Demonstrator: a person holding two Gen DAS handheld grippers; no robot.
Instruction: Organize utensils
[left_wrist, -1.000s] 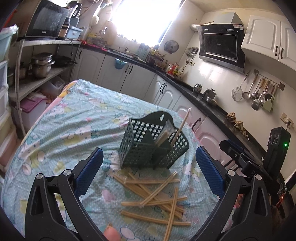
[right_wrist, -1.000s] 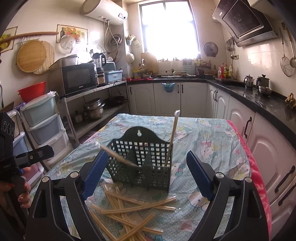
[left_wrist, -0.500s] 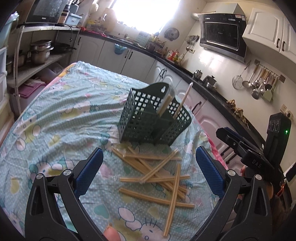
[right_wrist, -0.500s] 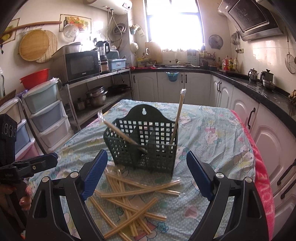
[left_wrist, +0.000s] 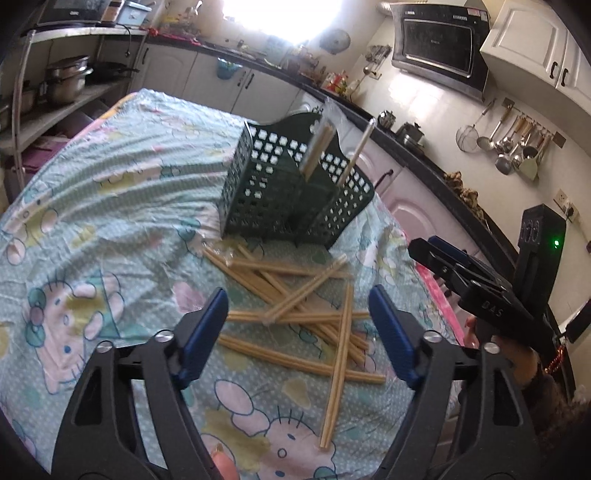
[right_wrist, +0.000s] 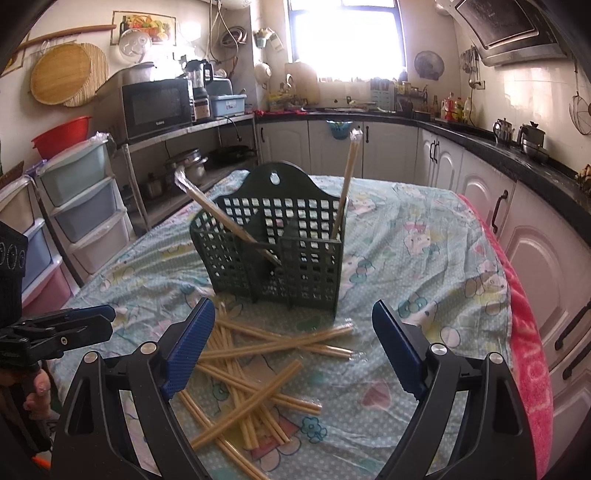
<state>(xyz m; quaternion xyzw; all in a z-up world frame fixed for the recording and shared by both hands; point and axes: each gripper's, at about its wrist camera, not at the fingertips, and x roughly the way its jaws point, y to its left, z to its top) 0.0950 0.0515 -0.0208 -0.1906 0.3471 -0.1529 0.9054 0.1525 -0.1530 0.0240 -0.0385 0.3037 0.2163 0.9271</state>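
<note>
Chopsticks (right_wrist: 258, 373) lie scattered on a cartoon-print tablecloth (right_wrist: 424, 258) just in front of a dark green utensil caddy (right_wrist: 273, 254), where two wrapped pairs (right_wrist: 343, 188) stand leaning. Left of the caddy sit plastic drawers (right_wrist: 77, 206) and a microwave (right_wrist: 157, 105); right of it, white cabinets (right_wrist: 535, 266). Left gripper (left_wrist: 297, 325) and right gripper (right_wrist: 293, 350) hover spread, empty.

Loose chopsticks (right_wrist: 258, 354) on the tablecloth (right_wrist: 424, 258) before the basket (right_wrist: 273, 251), two wrapped pairs (right_wrist: 343, 188) inside it.

The basket (right_wrist: 273, 251) walls hide the lower ends of both standing chopstick pairs (right_wrist: 343, 192).
</note>
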